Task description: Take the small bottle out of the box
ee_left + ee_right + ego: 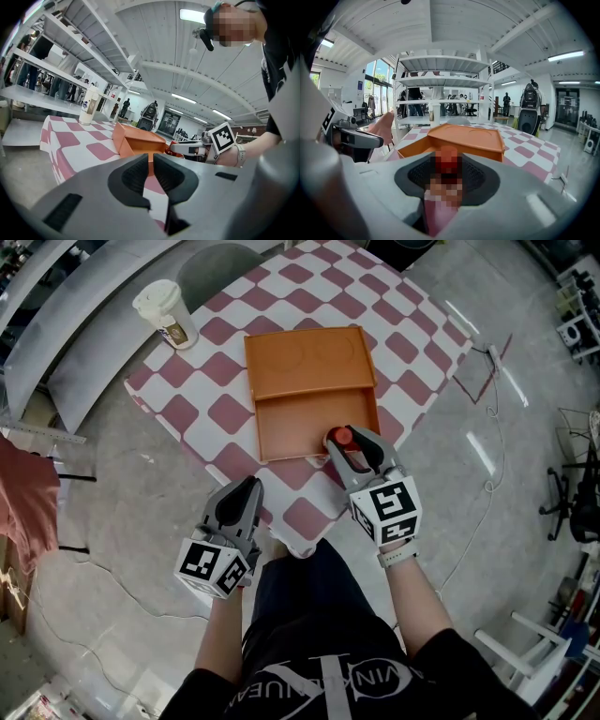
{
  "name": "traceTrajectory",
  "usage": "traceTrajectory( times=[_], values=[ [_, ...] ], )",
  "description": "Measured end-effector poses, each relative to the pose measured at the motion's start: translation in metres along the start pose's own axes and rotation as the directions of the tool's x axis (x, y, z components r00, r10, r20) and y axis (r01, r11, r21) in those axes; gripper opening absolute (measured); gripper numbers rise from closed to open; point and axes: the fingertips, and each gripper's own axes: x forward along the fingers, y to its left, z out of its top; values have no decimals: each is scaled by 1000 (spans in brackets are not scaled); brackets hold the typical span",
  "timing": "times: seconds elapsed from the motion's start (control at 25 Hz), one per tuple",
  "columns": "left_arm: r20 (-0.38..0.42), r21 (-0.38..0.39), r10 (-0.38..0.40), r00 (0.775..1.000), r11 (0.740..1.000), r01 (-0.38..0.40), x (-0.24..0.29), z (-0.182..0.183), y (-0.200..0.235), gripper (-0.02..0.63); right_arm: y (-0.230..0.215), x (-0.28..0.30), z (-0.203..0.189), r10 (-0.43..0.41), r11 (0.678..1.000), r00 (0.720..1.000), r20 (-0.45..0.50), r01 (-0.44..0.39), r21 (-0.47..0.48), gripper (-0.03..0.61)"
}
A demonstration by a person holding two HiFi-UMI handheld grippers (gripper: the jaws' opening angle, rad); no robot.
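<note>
Pink-and-white checked cloth covers the table (394,324), with concrete floor all round it. At the near right corner of the open orange box (300,423) is the small bottle (339,437). It has a red cap, and its body is mostly hidden by the jaws around it. The right gripper (352,442) is clamped on it, pointing away from the person and tilted slightly down, wrist straight behind. The left gripper (251,482) hangs at the table's near edge, just left of the box, its jaws pressed together on nothing. A lidded paper cup (167,315) stands at the far left corner.
</note>
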Motion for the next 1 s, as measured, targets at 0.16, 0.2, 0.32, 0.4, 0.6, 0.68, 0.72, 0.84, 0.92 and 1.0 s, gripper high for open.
traceTrajectory(
  times=[0.16, 0.2, 0.32, 0.4, 0.6, 0.68, 0.72, 0.84, 0.92, 1.0],
  values=[
    [4, 4, 2, 1000, 1000, -2, 0, 1, -2, 35, -2, -3, 6, 2, 1000, 1000, 22, -2, 1, 146],
    [4, 6, 1, 1000, 1000, -1, 0, 2, -2, 35, -2, -4, 8, 3, 1000, 1000, 26, -3, 0, 146],
    [9, 14, -1, 1000, 1000, 0, 0, 6, -4, 35, -2, -6, 13, 3, 1000, 999, 39, -3, -3, 146],
    [15, 20, -2, 1000, 1000, 2, 0, 9, -5, 35, -3, -8, 16, 0, 1000, 999, 48, 0, 1, 146],
    [30, 35, -2, 1000, 999, 1, 0, 18, -5, 35, -5, -14, 24, -2, 1000, 997, 73, 1, 14, 146],
    [36, 38, -1, 999, 999, 0, -1, 21, -6, 35, -6, -17, 27, -1, 1000, 997, 80, -1, 18, 146],
    [38, 39, -1, 999, 999, 0, -1, 23, -7, 35, -6, -18, 28, -1, 1000, 997, 83, -1, 20, 146],
    [43, 41, -1, 999, 999, -1, -3, 26, -9, 35, -7, -22, 32, -2, 1000, 996, 90, 0, 22, 146],
    [47, 45, 0, 999, 999, -2, -4, 28, -9, 35, -7, -23, 34, -1, 1000, 996, 93, -1, 22, 146],
    [51, 49, 0, 999, 999, -2, -5, 31, -10, 35, -7, -25, 36, -2, 1000, 995, 97, 0, 22, 146]
  ],
)
